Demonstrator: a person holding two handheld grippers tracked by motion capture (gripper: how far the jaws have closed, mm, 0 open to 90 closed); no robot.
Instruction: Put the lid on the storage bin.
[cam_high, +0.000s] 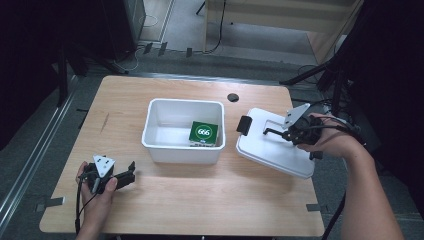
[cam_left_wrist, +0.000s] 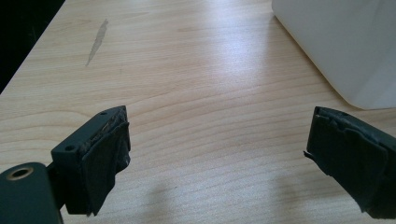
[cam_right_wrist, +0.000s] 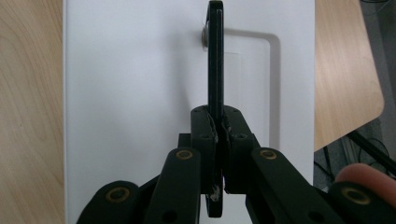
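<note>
White rectangular lid (cam_high: 275, 145) with black handle (cam_right_wrist: 215, 60) at table's right beside open bin (cam_high: 183, 131) holding green box (cam_high: 203, 133), right gripper (cam_right_wrist: 218, 135) clamped on handle, left gripper (cam_left_wrist: 217, 158) spread apart, high view alone revealing lid's black latch (cam_high: 243, 125)

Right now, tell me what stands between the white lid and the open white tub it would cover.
Nothing visible does. The white plastic lid, held by its black handle in the right tool, lies beside the white rectangular tub with bare wooden table between.

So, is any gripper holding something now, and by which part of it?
The right gripper is shut on the black handle of the white lid, near the handle's end. The left gripper is open, holding nothing.
</note>
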